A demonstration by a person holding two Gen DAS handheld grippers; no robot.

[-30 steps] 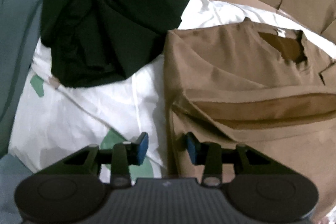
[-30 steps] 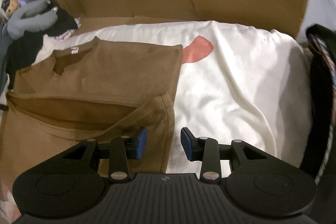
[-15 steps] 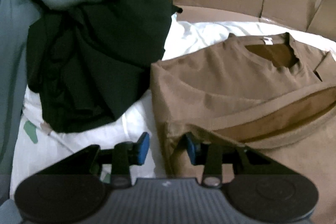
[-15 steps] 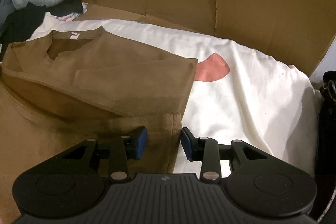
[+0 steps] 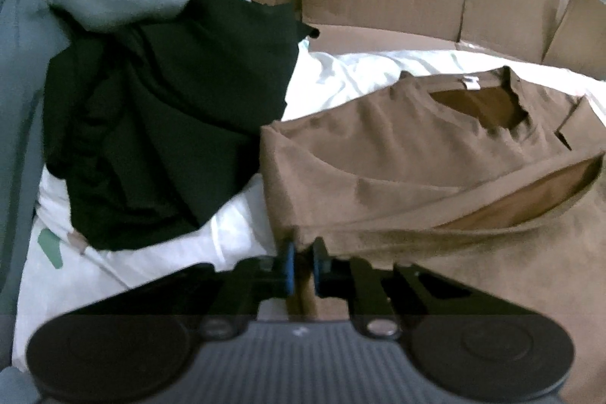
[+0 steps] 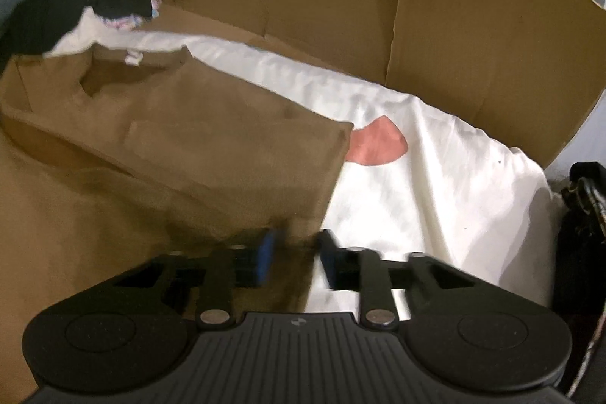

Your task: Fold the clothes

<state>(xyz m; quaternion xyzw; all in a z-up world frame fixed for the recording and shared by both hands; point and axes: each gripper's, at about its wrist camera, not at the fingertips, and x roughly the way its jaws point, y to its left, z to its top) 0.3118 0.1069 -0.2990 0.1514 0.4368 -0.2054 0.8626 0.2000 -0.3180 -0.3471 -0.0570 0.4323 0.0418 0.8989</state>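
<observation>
White bedsheet (image 5: 227,237) backing: I am closing left gripper (image 5: 302,262) and right gripper (image 6: 295,258) onto the brown cotton T-shirt's (image 5: 378,154) near corners, jaws nearly shut, readying the fold.

Each black tool (image 5: 302,262) (image 6: 295,258) has blue pads, silver screws, ribbed housing.

Dim, soft indoor light in both views, no hard shadows. The white sheet (image 5: 341,78) is the brightest patch, nearly washed out at its folds. The black garment (image 5: 163,124) swallows its own creases in darkness. Motion blur smears the right gripper's (image 6: 294,252) blue pads and the brown shirt (image 6: 170,154) around them; the left wrist view is soft too. Fisheye bending curves the cardboard wall (image 6: 454,25), corners vignetted black.
</observation>
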